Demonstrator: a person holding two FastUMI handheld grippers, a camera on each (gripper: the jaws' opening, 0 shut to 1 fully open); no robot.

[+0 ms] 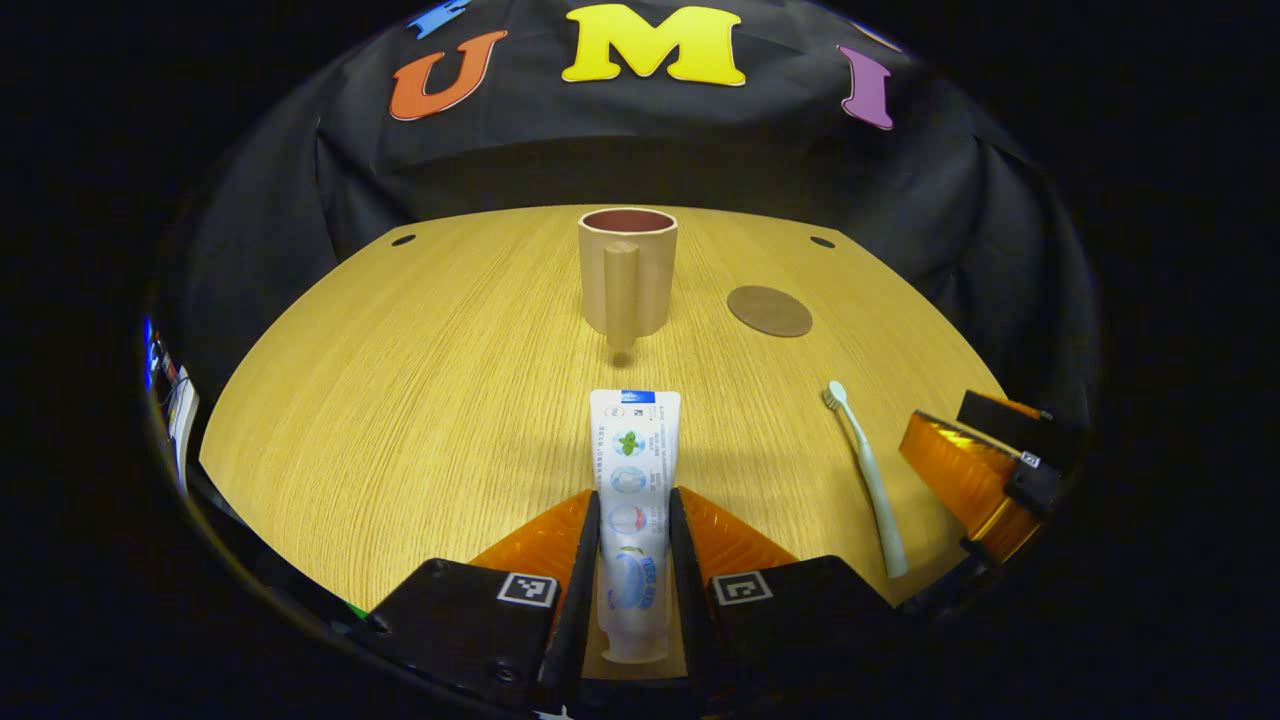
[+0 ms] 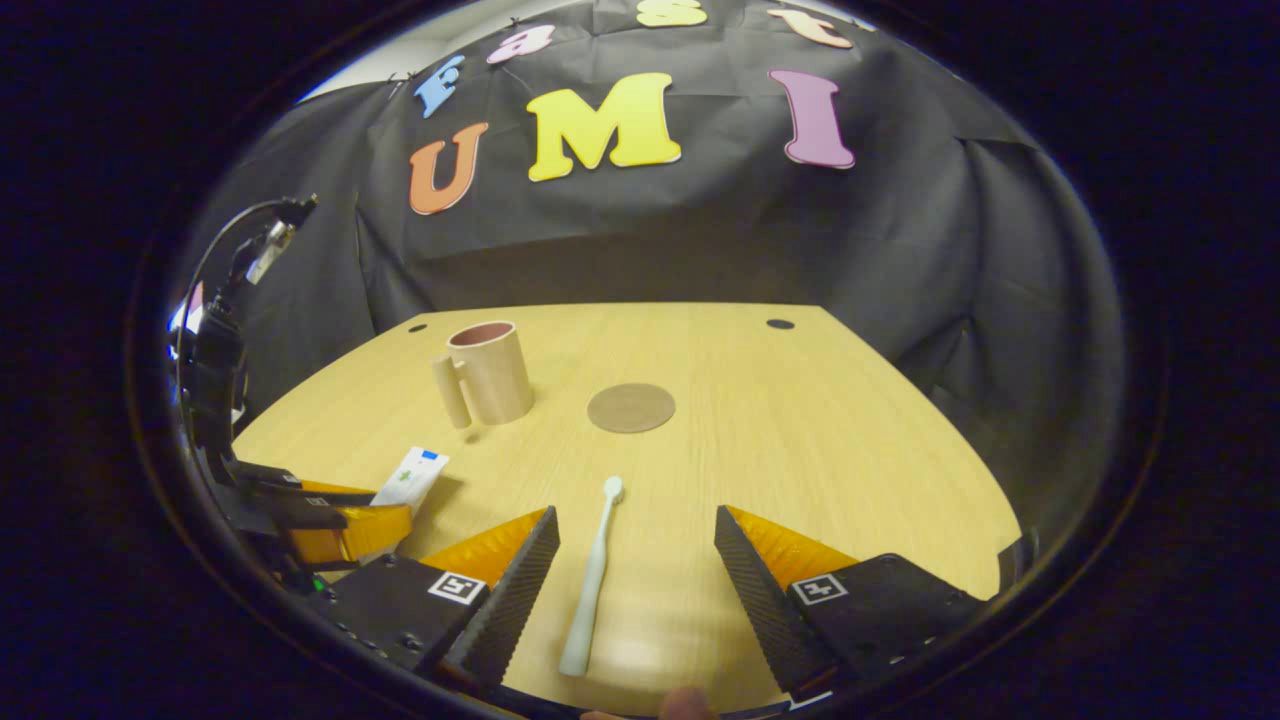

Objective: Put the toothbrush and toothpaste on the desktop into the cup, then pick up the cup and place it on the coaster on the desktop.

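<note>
We logged one desktop [image 1: 400, 400] of pale wood-grain laminate, rounded at the near edge, with two small dark holes near its far corners.

Left gripper view: the left gripper [image 1: 635, 520] was closed on one toothpaste tube [image 1: 634, 480], both ribbed fingers pressing its flanks. The tube was flat, white, glossy plastic with printed round emblems and a blue band at its crimped far end; that end pointed toward the cup. We could not tell whether the tube still touched the wood.

One cup [image 1: 627, 270], matte beige, cylindrical, with a darker reddish inside and a thick straight handle facing the camera, stood upright near the far middle of the desktop. One coaster [image 1: 769, 311], a thin, flat brown disc, lay just to its right, apart from it.

Right gripper view: the right gripper [image 2: 632, 550] stood wide open above the desktop, its serrated fingers on either side of one toothbrush [image 2: 592, 580] without touching it. The toothbrush was slender, pale and smooth, lying flat with its small bristled head toward the coaster [image 2: 630, 408].
</note>
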